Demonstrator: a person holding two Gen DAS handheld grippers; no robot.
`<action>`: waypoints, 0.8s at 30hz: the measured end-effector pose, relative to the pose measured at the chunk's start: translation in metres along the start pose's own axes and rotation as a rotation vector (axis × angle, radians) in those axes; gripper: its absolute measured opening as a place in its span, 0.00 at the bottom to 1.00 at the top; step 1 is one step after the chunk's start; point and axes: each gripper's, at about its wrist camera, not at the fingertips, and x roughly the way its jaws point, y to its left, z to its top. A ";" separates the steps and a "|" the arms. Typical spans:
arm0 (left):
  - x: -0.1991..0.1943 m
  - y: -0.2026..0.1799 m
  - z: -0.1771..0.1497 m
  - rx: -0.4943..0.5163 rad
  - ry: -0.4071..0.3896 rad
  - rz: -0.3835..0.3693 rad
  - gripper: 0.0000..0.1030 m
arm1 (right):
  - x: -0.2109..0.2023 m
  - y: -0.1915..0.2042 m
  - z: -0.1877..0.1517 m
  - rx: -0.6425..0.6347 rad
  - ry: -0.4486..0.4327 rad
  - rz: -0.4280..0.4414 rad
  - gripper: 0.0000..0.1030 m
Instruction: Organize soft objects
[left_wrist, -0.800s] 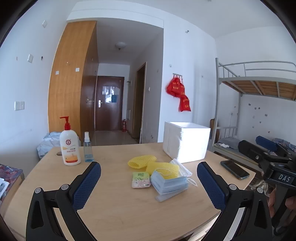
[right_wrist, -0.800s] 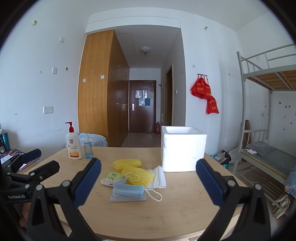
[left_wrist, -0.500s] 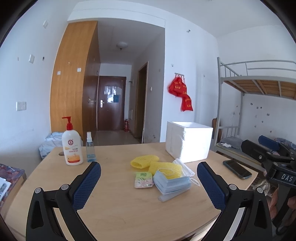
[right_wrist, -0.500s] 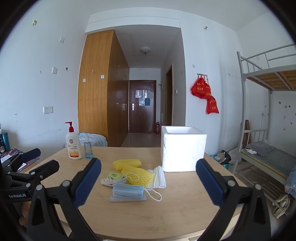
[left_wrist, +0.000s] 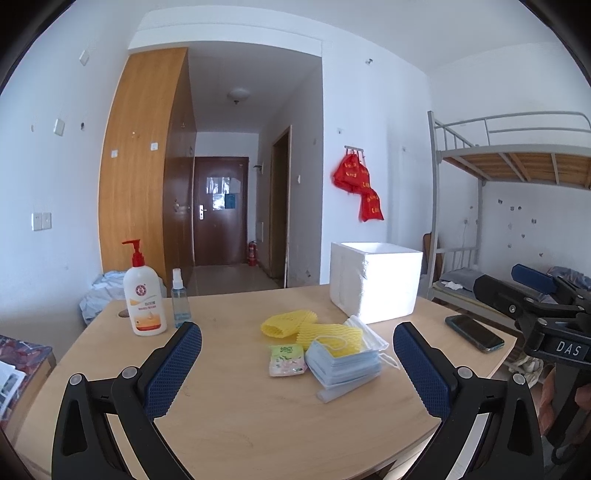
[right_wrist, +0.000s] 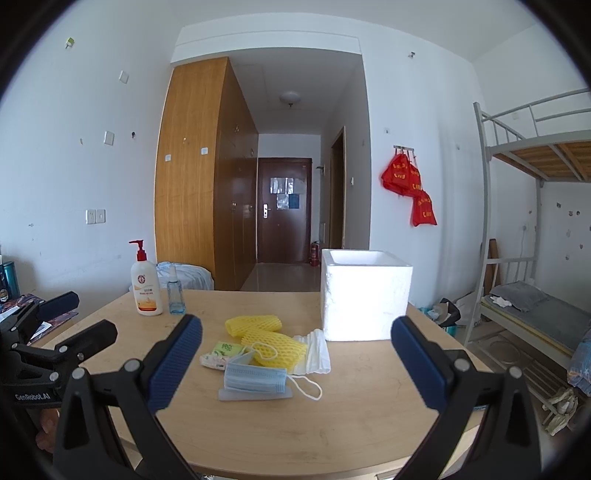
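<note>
A heap of soft things lies mid-table: two yellow foam nets (left_wrist: 290, 324) (right_wrist: 274, 343), a stack of blue face masks (left_wrist: 343, 363) (right_wrist: 255, 380), a small tissue pack (left_wrist: 287, 360) (right_wrist: 221, 354) and white masks (right_wrist: 316, 350). A white foam box (left_wrist: 376, 282) (right_wrist: 365, 295) stands open behind them. My left gripper (left_wrist: 297, 369) is open and empty, held above the table short of the heap. My right gripper (right_wrist: 295, 363) is open and empty, also short of the heap. Each gripper shows at the edge of the other's view.
A lotion pump bottle (left_wrist: 144, 295) (right_wrist: 146, 286) and a small spray bottle (left_wrist: 180, 299) (right_wrist: 174, 291) stand at the table's far left. A phone (left_wrist: 474, 332) lies near the right edge. A bunk bed (right_wrist: 535, 221) stands to the right of the wooden table (left_wrist: 240, 406).
The left gripper's view has shifted slightly, with the heap sitting a little more to the right and lower. The right gripper has not moved.
</note>
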 end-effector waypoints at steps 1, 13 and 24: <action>0.000 0.000 0.000 0.000 0.000 0.000 1.00 | 0.000 0.000 0.000 -0.001 0.000 0.000 1.00; -0.002 0.001 0.001 -0.006 -0.006 0.004 1.00 | 0.000 -0.001 -0.001 -0.002 0.001 -0.003 1.00; -0.002 0.001 0.000 -0.006 -0.007 0.003 1.00 | 0.000 -0.001 0.000 -0.001 0.000 -0.004 1.00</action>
